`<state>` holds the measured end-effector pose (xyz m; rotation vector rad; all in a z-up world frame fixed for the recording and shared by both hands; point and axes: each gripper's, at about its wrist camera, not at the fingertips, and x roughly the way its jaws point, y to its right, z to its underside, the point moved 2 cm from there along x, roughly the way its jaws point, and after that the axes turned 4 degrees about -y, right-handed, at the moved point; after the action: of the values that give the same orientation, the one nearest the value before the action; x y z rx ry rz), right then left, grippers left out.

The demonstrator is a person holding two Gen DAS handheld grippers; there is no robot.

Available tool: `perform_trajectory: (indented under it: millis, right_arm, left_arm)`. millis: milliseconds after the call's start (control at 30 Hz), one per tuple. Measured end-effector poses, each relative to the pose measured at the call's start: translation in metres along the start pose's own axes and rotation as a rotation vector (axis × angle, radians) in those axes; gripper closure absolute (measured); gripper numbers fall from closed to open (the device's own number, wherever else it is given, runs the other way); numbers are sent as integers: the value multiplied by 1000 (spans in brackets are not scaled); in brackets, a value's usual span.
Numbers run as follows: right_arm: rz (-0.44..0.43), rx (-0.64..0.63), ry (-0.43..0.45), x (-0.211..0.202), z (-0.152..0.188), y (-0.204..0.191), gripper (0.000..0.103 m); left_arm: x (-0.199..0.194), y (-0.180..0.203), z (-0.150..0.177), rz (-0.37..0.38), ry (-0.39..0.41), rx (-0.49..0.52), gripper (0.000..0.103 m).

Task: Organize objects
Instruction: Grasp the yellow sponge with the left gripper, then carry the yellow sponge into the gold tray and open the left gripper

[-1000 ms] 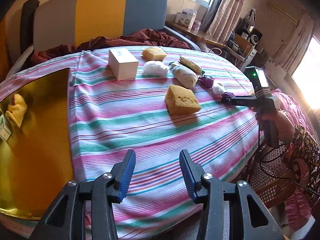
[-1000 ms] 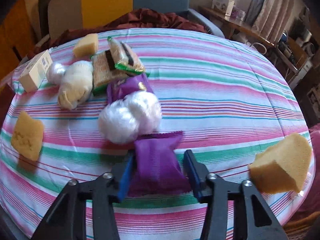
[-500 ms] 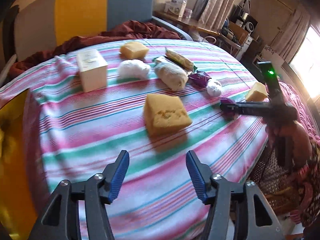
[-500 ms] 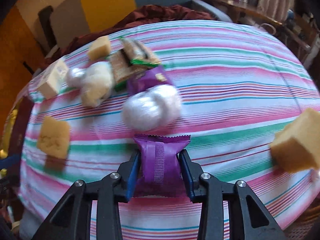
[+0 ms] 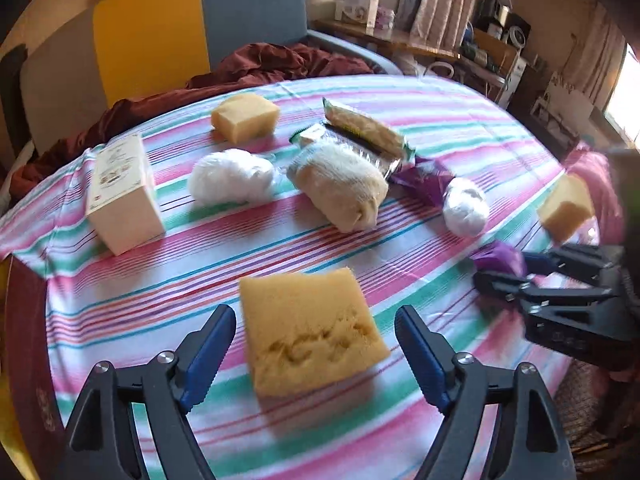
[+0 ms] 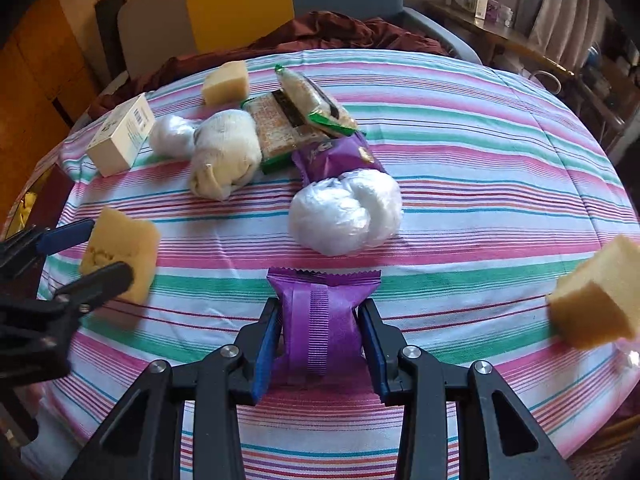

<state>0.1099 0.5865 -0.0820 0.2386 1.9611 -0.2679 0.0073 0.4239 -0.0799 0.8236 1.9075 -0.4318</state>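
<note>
Between my right gripper's blue pads sits a shiny purple foil snack packet, pinched at its waist just above the pink-and-green striped tablecloth; beyond it lies a white knotted plastic bag, then a second purple wrapper; my left gripper is spread wide, its jaws flanking a yellow square sponge without touching it; farther back lie a cream rolled cloth, a green-edged cracker packet, another white bag, a cream cardboard box and a second sponge block; a third sponge rests near the table's right edge.
</note>
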Motion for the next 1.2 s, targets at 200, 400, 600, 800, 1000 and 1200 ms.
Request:
perform_trajectory:
  millis: [200, 400, 600, 800, 1000, 1200]
  right_arm:
    - [20, -26, 22, -5, -1, -4, 63]
    - [30, -72, 48, -7, -3, -14, 63]
    - [39, -129, 100, -11, -4, -32, 63]
    - [50, -149, 150, -14, -6, -40, 63]
    - [67, -156, 150, -10, -6, -42, 63]
    - [82, -172, 166, -10, -5, -46, 63]
  left_arm:
    - [18, -11, 8, 11, 20, -24, 20]
    - [13, -22, 19, 75, 99, -50, 25]
    - [8, -23, 26, 75, 125, -44, 36]
    - [0, -31, 35, 89, 147, -72, 40]
    - [-10, -38, 48, 82, 150, -69, 41]
    - [-27, -52, 58, 129, 159, -146, 41]
